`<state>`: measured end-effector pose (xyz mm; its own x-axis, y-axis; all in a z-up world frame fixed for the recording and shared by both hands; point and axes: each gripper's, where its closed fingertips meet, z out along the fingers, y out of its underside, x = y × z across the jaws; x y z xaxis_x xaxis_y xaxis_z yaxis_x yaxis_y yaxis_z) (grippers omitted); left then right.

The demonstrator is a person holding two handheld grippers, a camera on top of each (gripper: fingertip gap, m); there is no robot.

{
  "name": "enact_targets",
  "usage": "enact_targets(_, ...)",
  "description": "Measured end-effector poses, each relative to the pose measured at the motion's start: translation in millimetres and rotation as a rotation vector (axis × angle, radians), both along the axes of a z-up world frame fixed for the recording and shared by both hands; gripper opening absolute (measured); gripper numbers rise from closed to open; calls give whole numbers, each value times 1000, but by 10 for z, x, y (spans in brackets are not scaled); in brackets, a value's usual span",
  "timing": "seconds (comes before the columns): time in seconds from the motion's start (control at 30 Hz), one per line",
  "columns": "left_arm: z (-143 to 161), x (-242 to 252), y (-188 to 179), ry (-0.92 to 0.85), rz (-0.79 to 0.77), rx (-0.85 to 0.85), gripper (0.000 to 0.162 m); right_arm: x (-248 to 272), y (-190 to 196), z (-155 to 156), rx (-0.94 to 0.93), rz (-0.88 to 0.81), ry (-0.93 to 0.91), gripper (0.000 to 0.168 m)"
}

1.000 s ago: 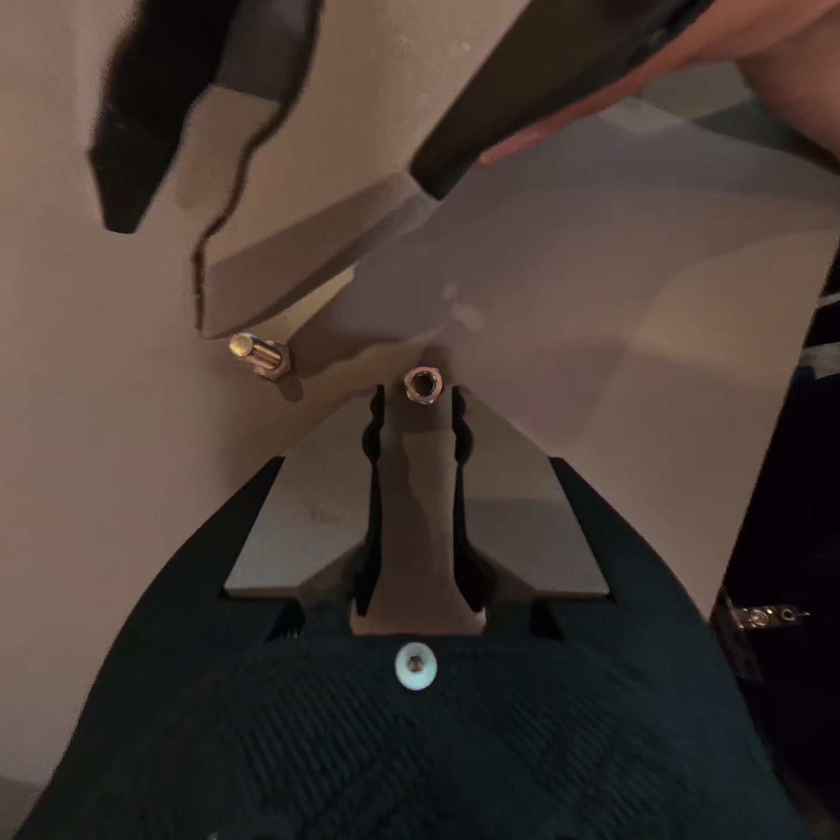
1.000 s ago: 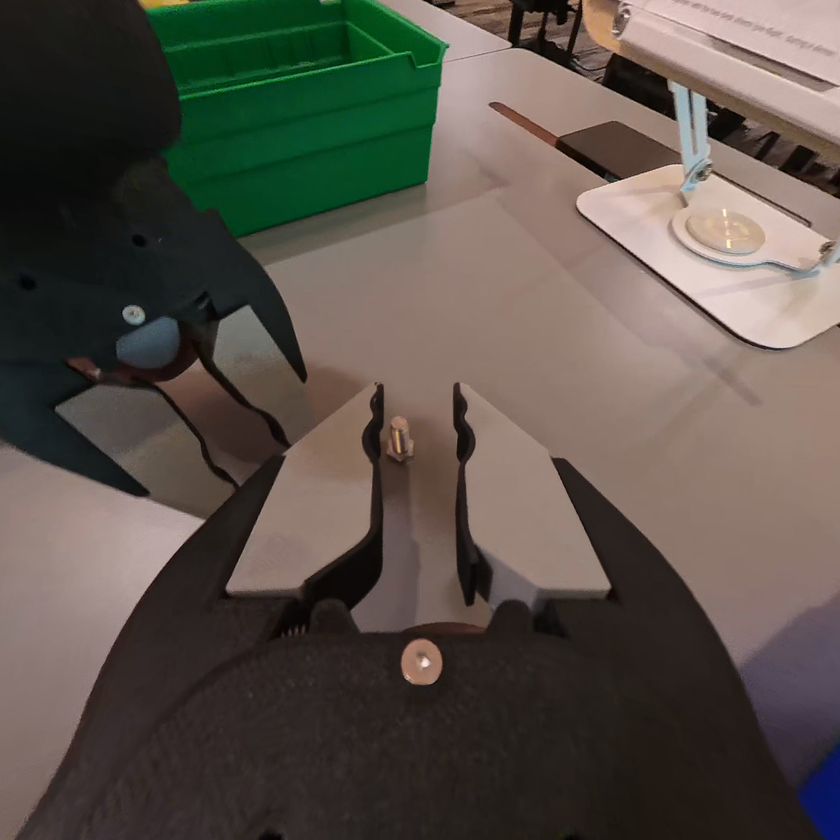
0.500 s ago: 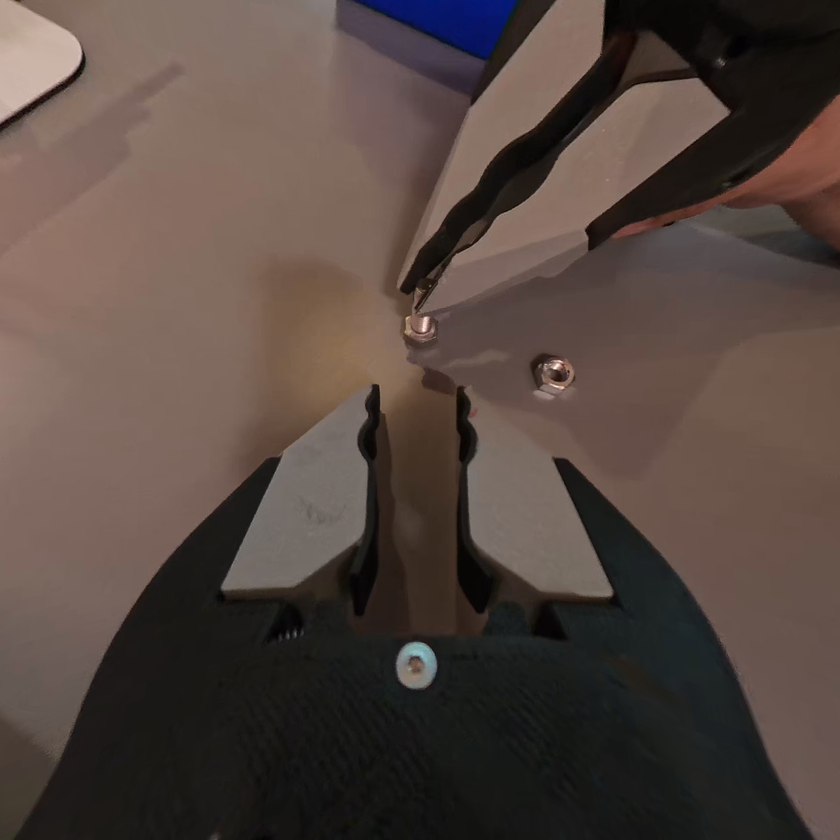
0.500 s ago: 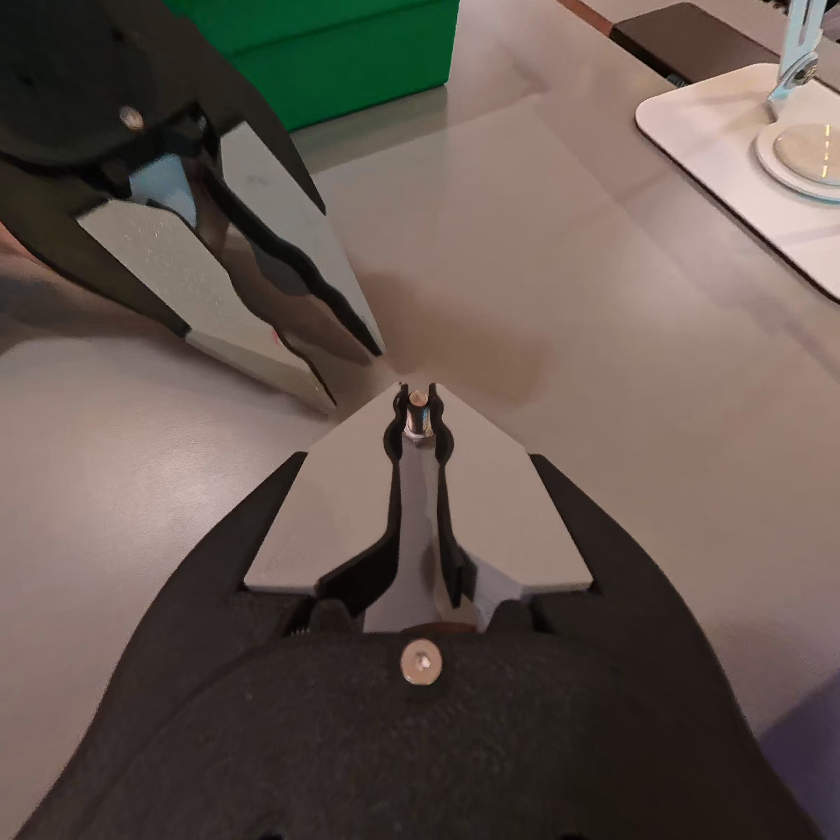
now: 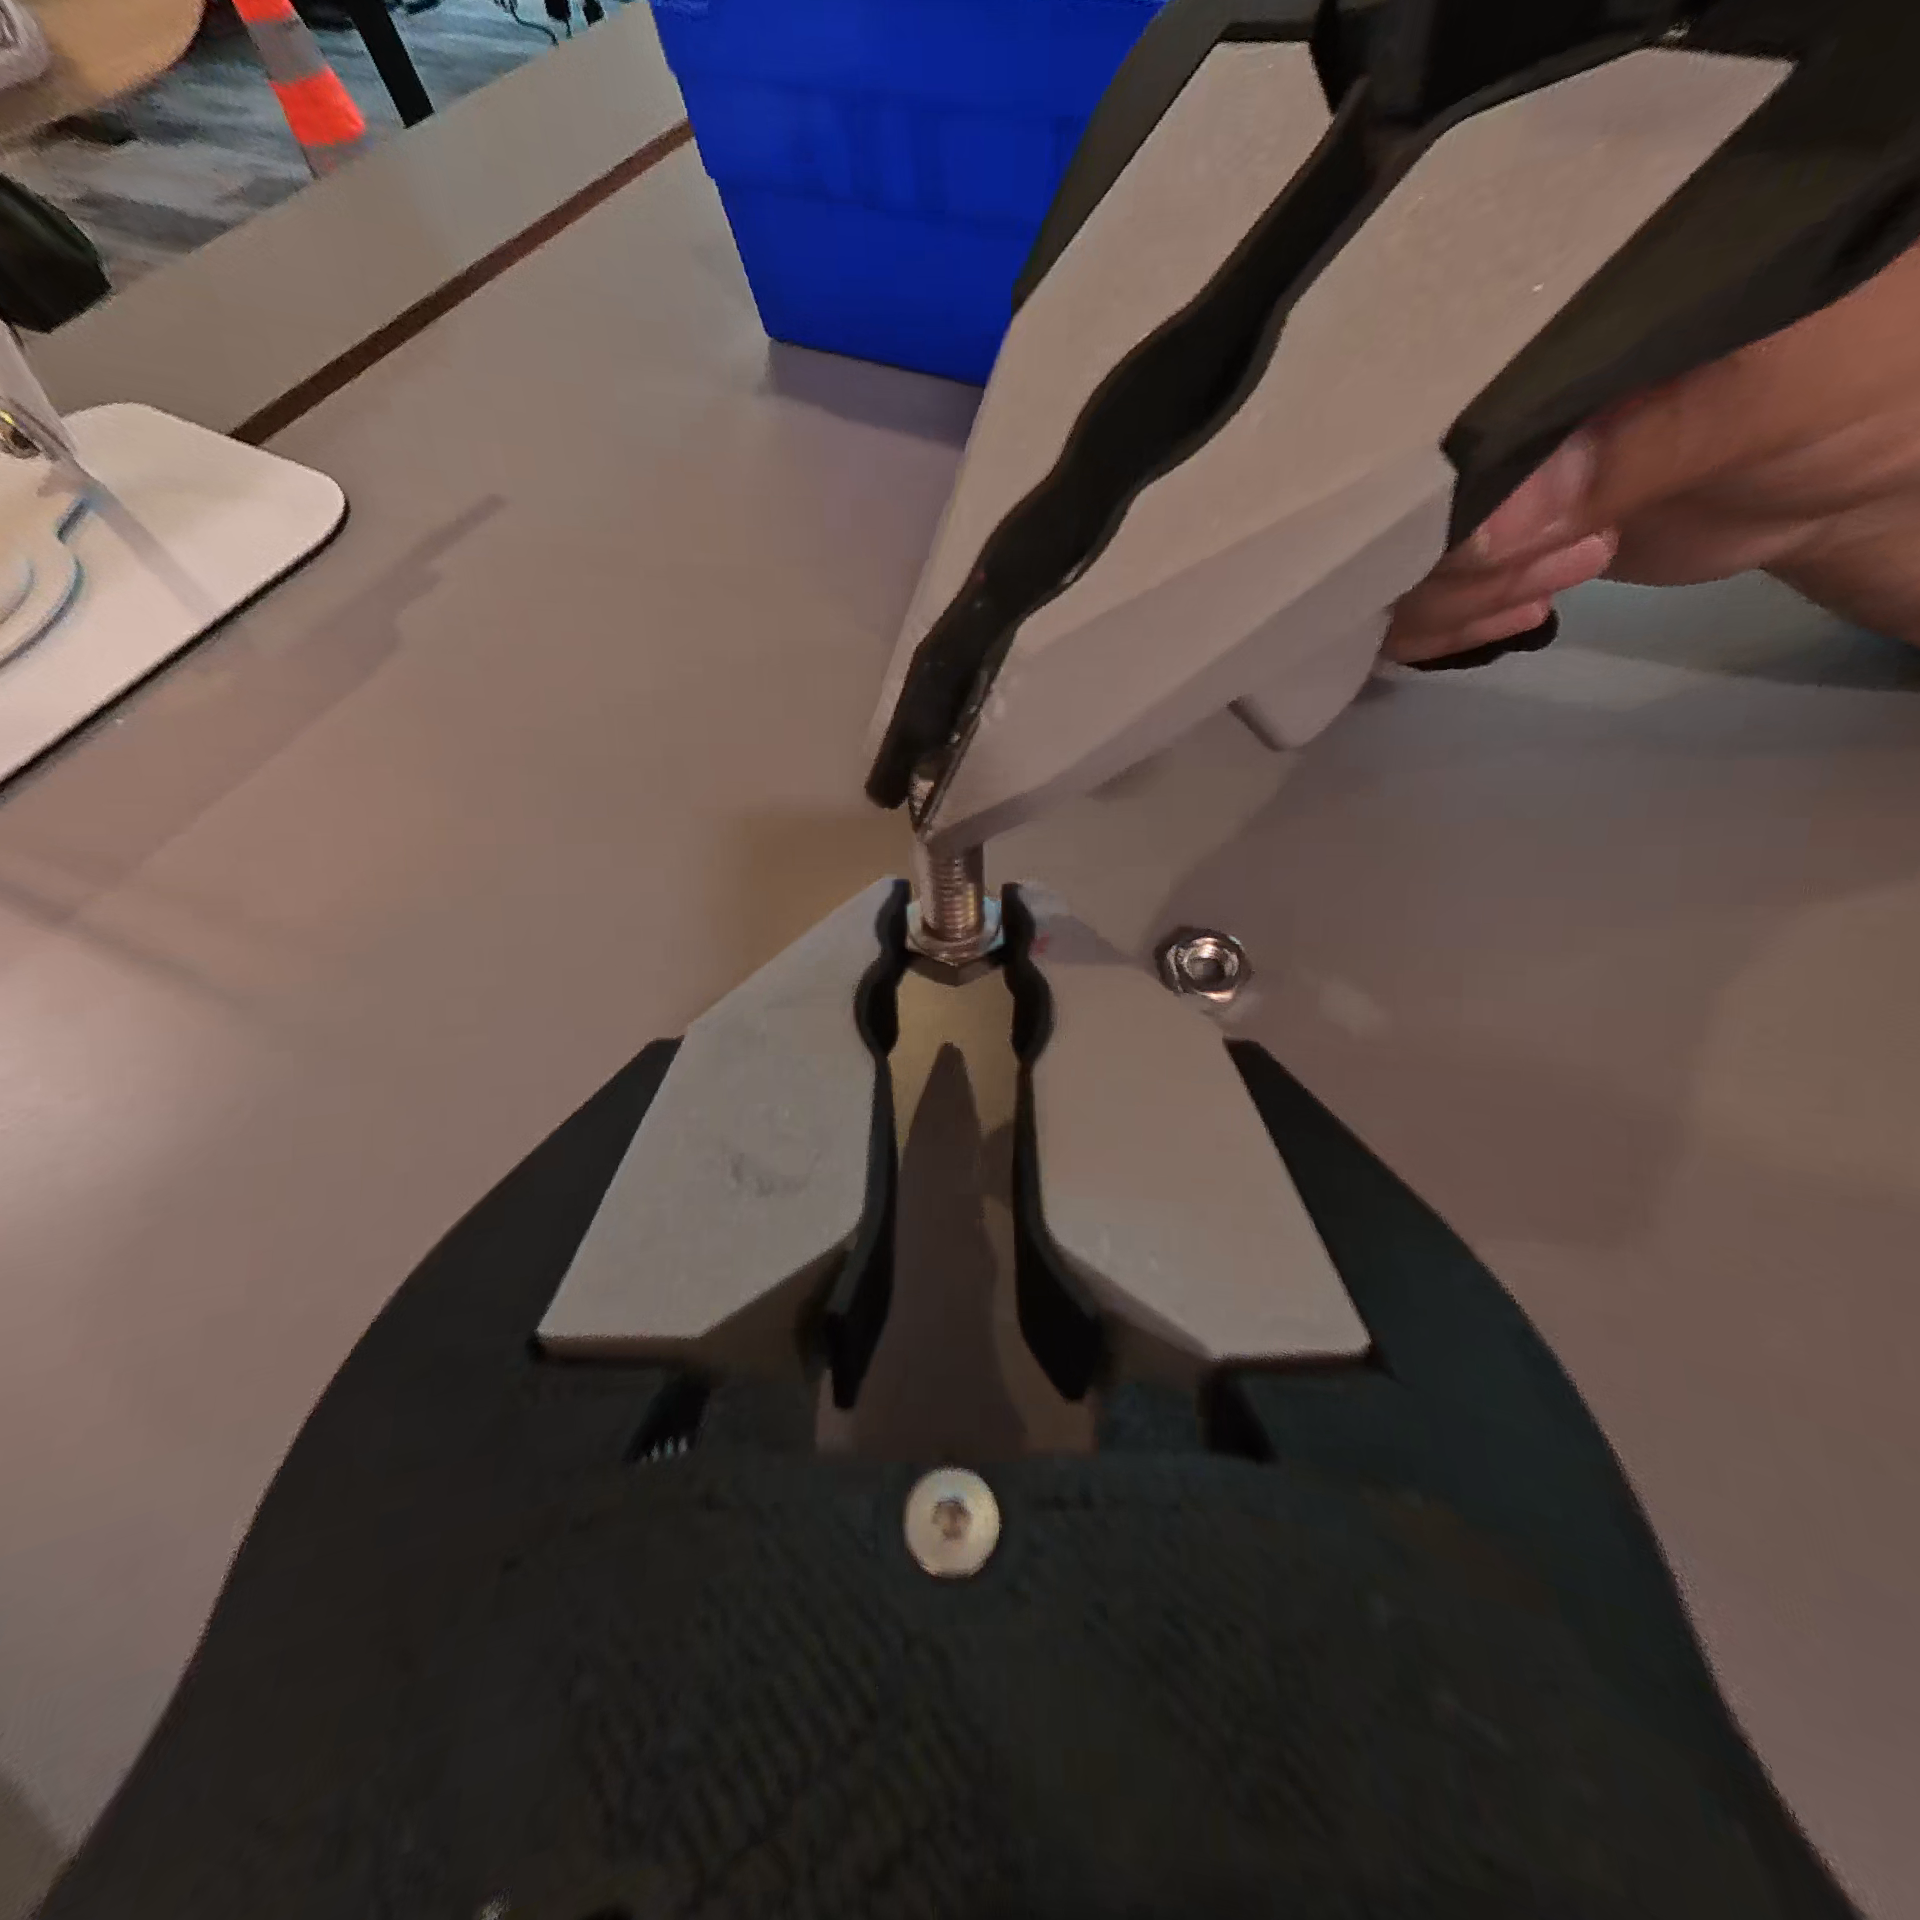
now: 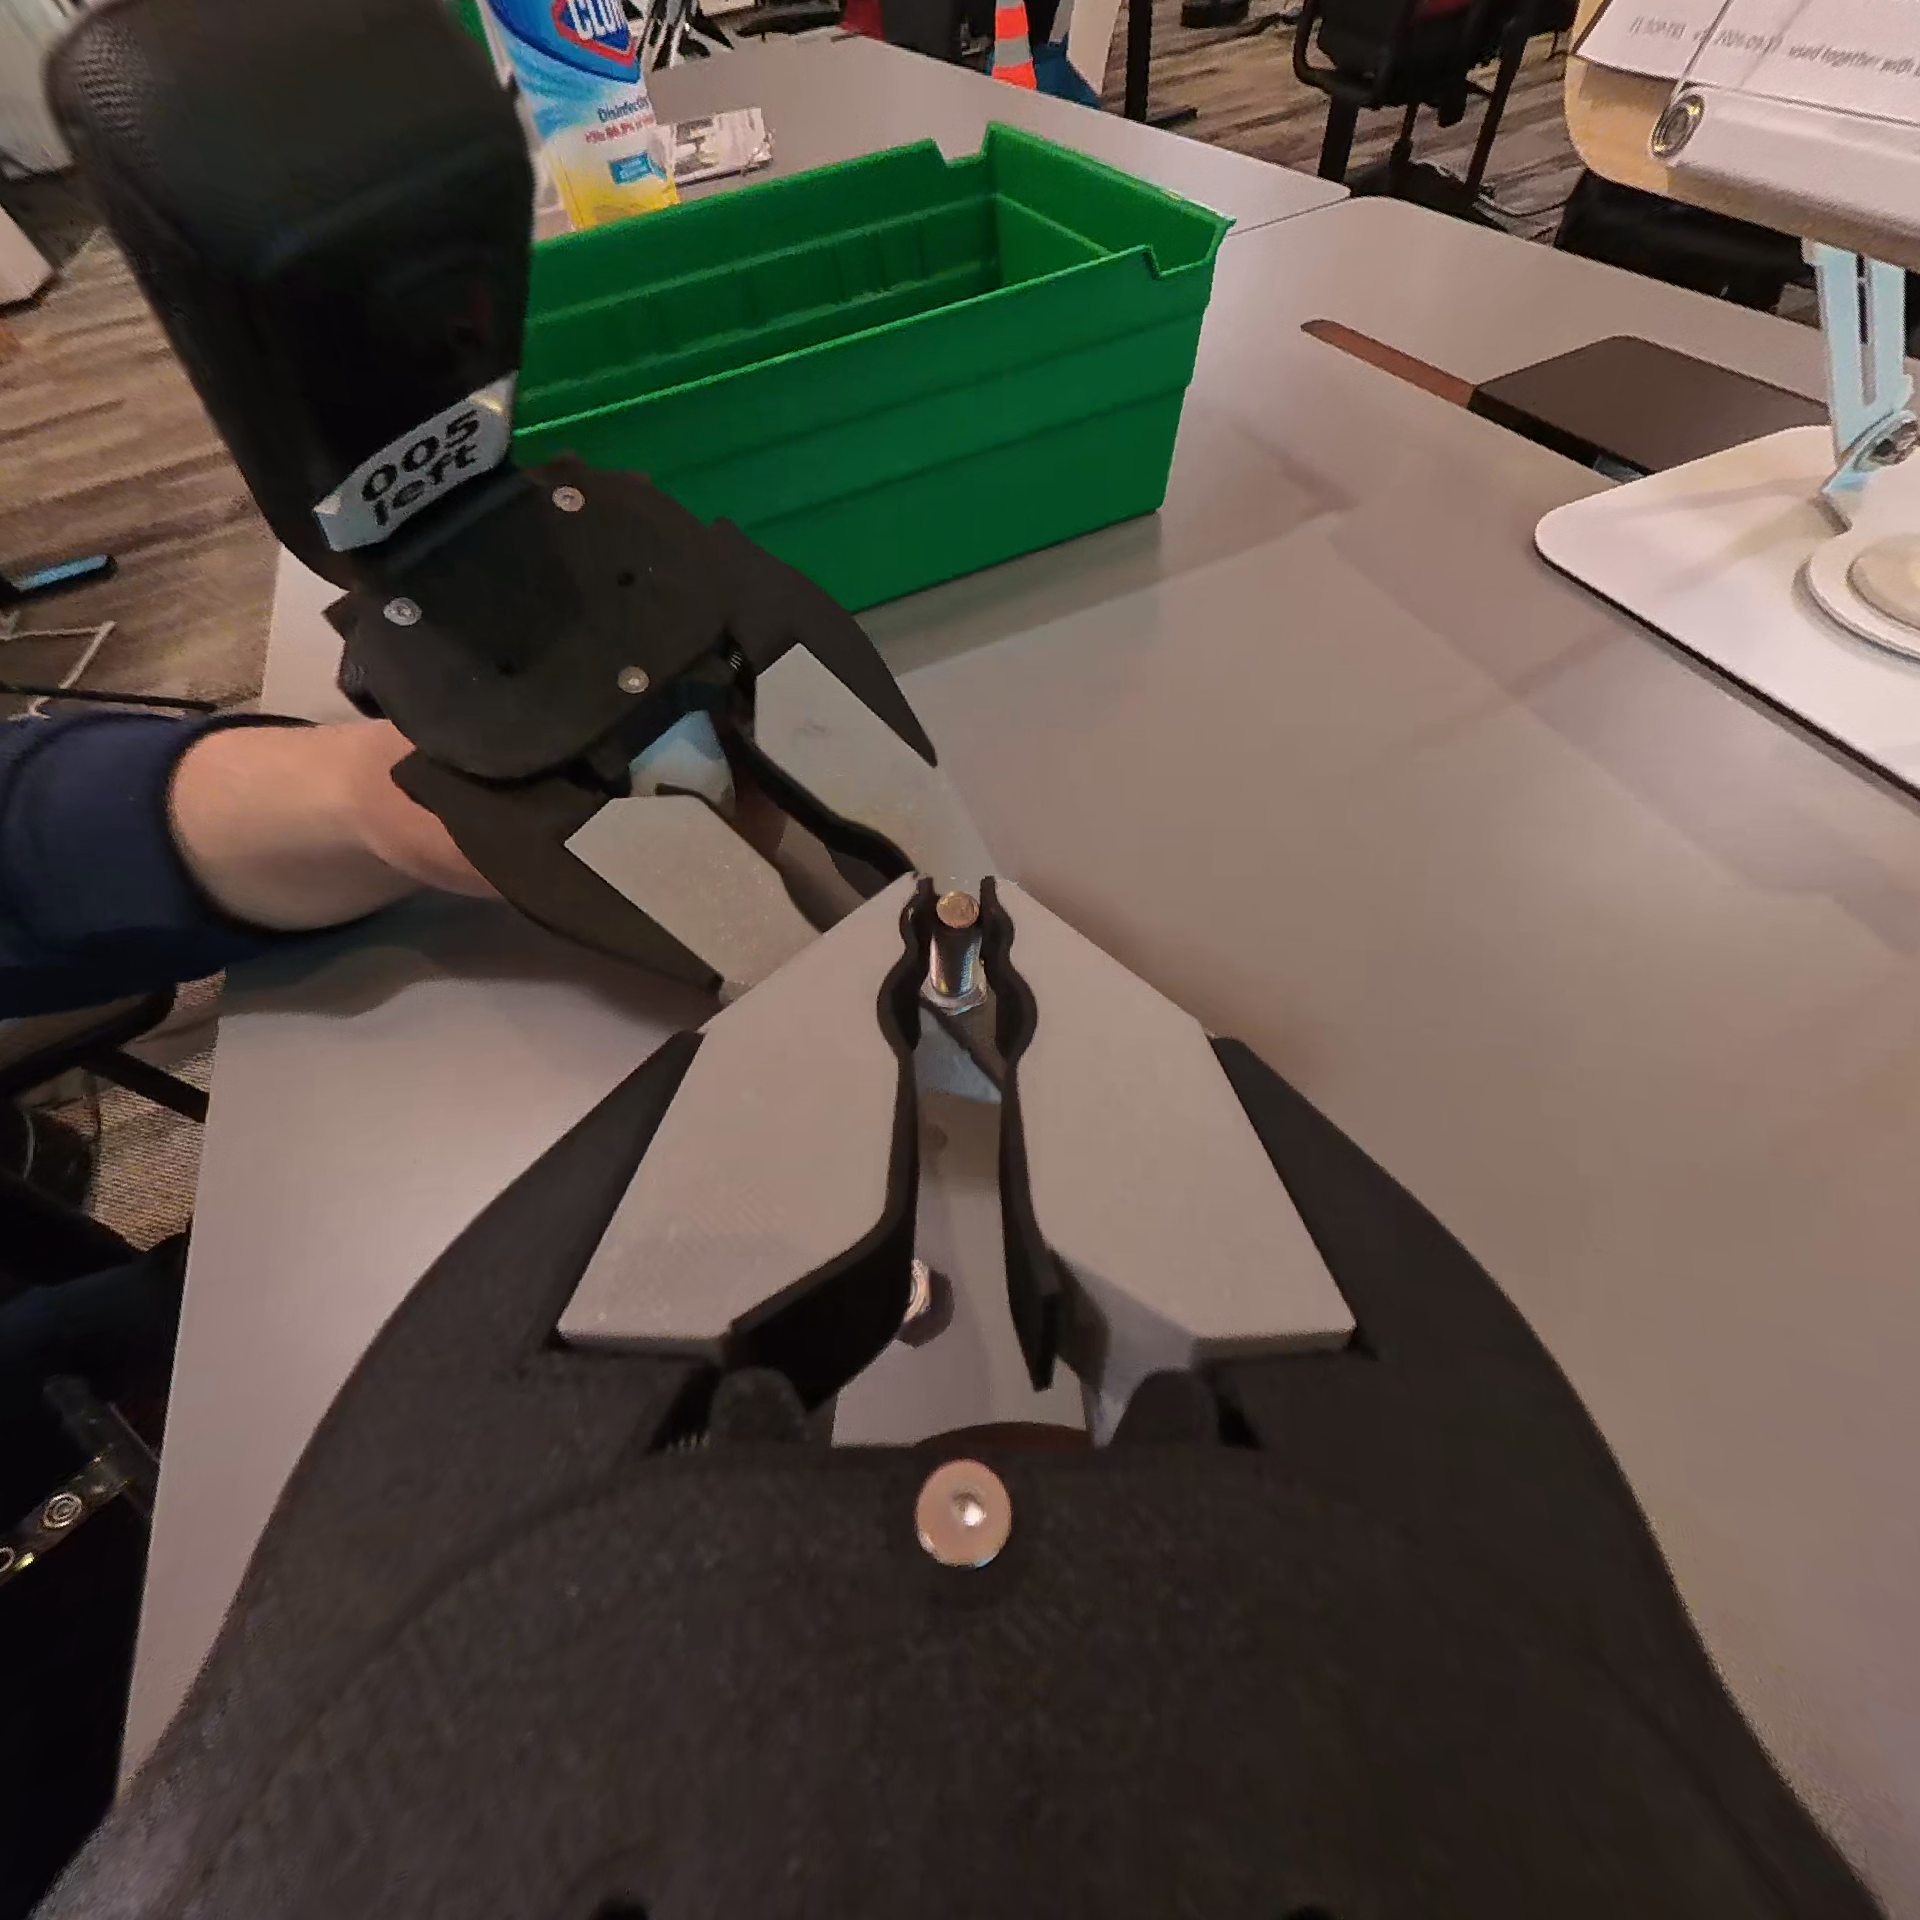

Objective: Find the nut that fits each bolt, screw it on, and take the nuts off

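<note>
The right claw [image 6: 954, 899] pinched a bolt [image 5: 943, 883] by its tip while the left claw [image 5: 954, 914] clamped the nut [image 5: 951, 935] on it just above the desk [image 5: 520, 779], a spare nut [image 5: 1205, 964] nearby; steady, aligned turning seemed key.

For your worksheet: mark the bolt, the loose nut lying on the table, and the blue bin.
bolt [image 5: 943, 896], left wrist view, on its threaded shank.
loose nut [image 5: 1203, 964], left wrist view, on its upper face beside the hole.
blue bin [image 5: 883, 197], left wrist view, on its front wall.
</note>
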<state>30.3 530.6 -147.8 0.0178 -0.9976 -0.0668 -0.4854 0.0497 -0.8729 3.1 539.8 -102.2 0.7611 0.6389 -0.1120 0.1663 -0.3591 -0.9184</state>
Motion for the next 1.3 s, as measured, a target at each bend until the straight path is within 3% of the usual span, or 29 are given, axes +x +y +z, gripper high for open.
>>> enact_targets(0.3, 38, 18, -18, -31, 7, -38, 15, 19, 13, 36, 35, -24, -19, 6)
enact_targets(0.37, 40, 10, 76, -30, 62, -18, 15, 111, 88, 41, 75, -115, -76, 8)
enact_targets(0.53, 14, -60, 343, -8, 216, 17, 15, 524, 290, 56, 166, -439, -247, 37)
enact_targets(0.63, 13, -91, 410, -12, 242, 2, 15, 659, 333, 29, 175, -517, -294, 44)
enact_targets(0.9, 42, -90, 401, -26, 238, 25, 15, 668, 333, 50, 175, -505, -255, 44)
enact_targets(1.07, 49, -76, 368, -29, 221, 40, 15, 275, 196, 149, 122, -262, -27, 25)
enact_targets(1.13, 61, -64, 336, -37, 204, 44, 15, 171, 147, 118, 58, -189, 36, 27)
enact_targets(1.3, 117, -13, 223, -62, 152, 65, 15, 79, 141, 45, 14, -149, 77, 22)
